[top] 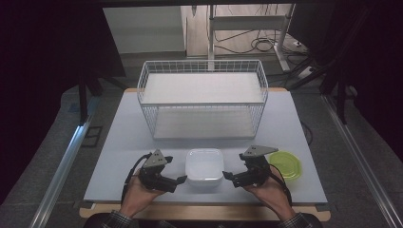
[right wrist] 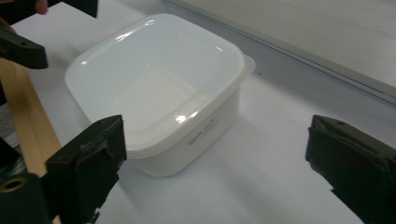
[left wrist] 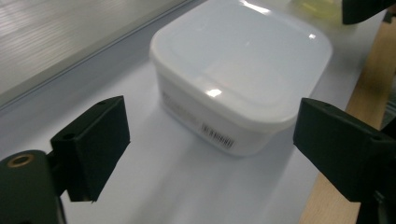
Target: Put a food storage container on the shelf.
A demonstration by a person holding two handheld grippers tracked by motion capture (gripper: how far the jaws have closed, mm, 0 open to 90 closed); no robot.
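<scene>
A white tub (top: 204, 165) with its lid on sits at the near middle of the table (top: 123, 142). The left gripper (top: 178, 182) and right gripper (top: 229, 177) flank it, both with jaws spread, touching nothing. A green lid (top: 288, 164) lies to the right; a wire basket (top: 203, 97) stands farther back.

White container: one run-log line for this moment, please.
white container lidded, on table | left tool open beside it | right tool open opposite | green lid right | wire basket behind
</scene>
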